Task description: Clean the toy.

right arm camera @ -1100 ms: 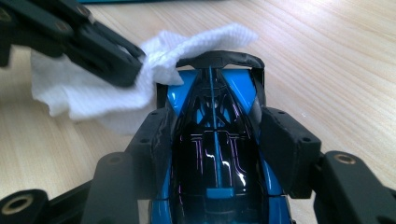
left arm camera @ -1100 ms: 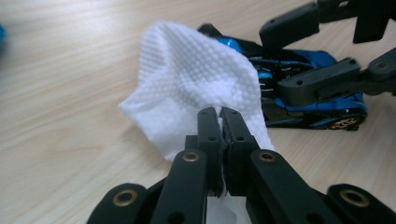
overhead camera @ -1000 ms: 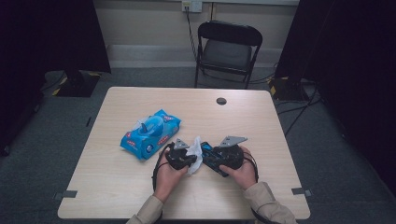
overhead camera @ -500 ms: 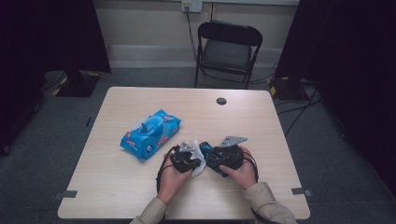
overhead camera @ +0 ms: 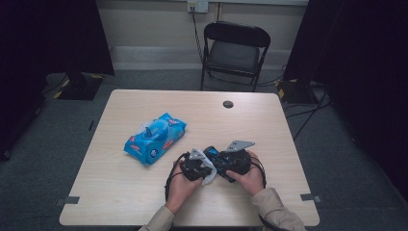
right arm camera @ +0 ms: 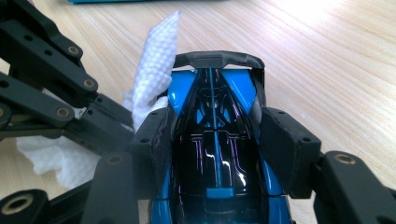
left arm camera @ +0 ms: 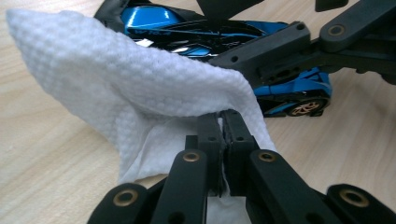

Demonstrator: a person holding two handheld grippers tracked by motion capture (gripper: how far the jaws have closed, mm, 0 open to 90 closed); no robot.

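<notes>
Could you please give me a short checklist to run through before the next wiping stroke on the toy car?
1. Left gripper shut on the white wipe: ok.
2. Right gripper clamps the toy car on both flanks: ok.
3. Wipe touches the car's side: ok.
4. Car wheels resting on the table: cannot tell.
5. Wipes pack apart from both hands: ok.

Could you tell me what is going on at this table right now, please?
A person is wiping a toy with two handheld grippers. The right gripper is shut on the glossy blue and black toy car, its jaws on either side. The left gripper is shut on a white textured wet wipe, which drapes against the car. A blue soft pack of wipes lies on the wooden table.
</notes>
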